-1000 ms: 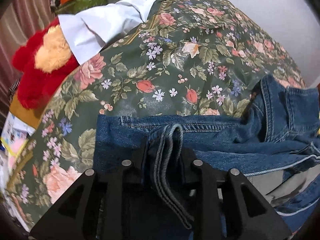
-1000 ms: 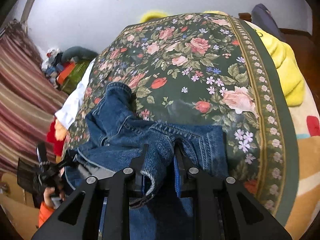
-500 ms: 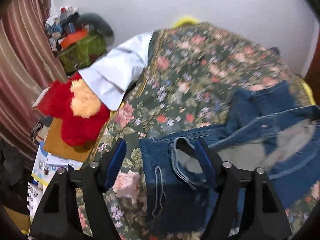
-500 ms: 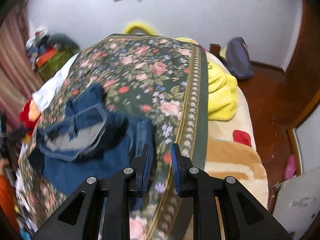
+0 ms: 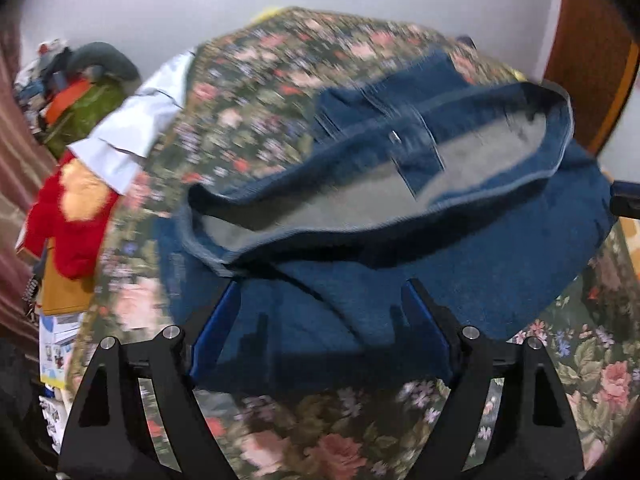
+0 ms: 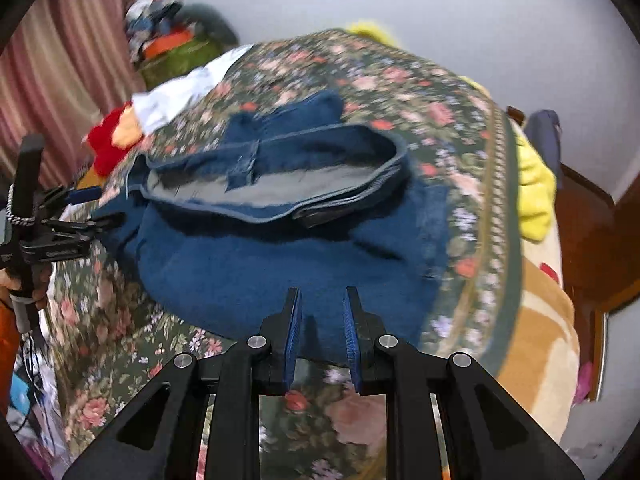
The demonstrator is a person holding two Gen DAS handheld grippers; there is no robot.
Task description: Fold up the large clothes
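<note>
Your left claw [image 5: 320, 300] is spreading its jaws, nothing pinched, the denim jacket [image 5: 400, 248] lying just ahead of its blue pads [image 5: 216, 320] on the floral bedspread [image 5: 260, 92]. The jacket is dark blue, bunched, its collar gaping to show grey lining. Your right claw [image 6: 320, 312] is pressed nearly together and empty, the jacket's hem just beyond it.

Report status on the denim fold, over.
Left tool jaws opening, nothing gripped. Right tool near shut, empty. Denim garment down on the floral bedspread, lining showing, fold untidy. Nothing in the way.
</note>
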